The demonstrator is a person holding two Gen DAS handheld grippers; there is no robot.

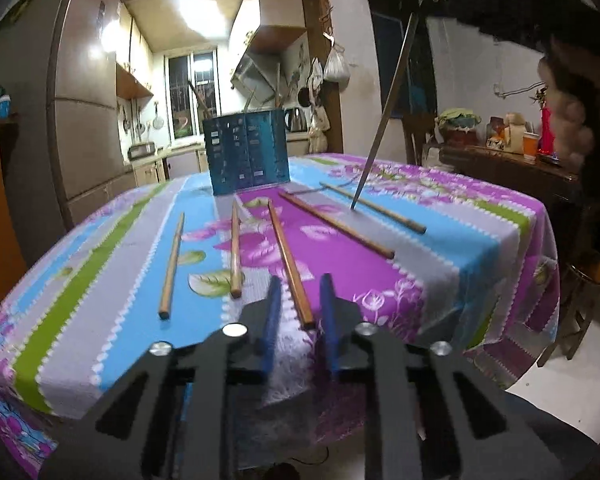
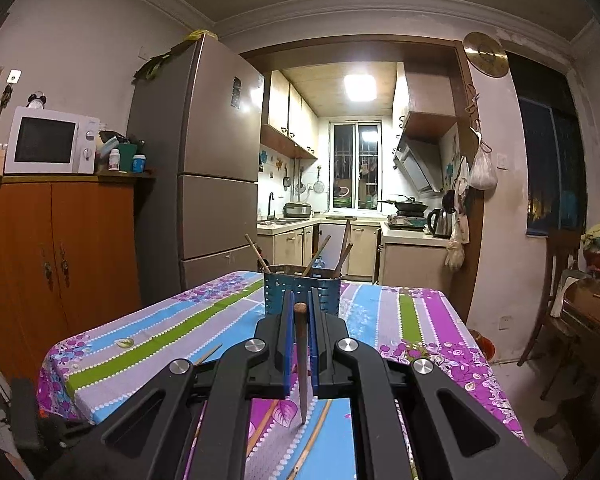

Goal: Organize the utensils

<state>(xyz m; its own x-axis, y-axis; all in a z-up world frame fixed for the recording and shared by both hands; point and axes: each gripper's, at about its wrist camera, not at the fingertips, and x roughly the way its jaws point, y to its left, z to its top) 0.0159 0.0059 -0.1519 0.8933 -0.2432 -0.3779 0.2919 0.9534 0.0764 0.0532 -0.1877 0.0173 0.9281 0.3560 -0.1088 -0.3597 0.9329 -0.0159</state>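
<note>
Several wooden chopsticks [image 1: 288, 256] lie side by side on the flowered tablecloth [image 1: 100, 280]. A blue perforated utensil holder [image 1: 247, 156] stands at the table's far side and holds a few chopsticks [image 2: 342, 252]. My left gripper [image 1: 300, 292] is open, low over the near end of a middle chopstick, its blue fingers [image 1: 271, 312] either side of it. My right gripper [image 2: 300, 304] is shut on a chopstick [image 2: 301, 360], held steeply with its tip near the cloth. That chopstick also shows in the left wrist view [image 1: 384, 116]. The holder [image 2: 302, 290] stands just beyond the right gripper.
A fridge [image 2: 216, 160] and an orange cabinet [image 2: 56, 256] with a microwave [image 2: 50, 140] stand left of the table. A dark sideboard [image 1: 512, 172] with jars and a chair [image 2: 556, 300] stand to the right. The table's edges drop off near both grippers.
</note>
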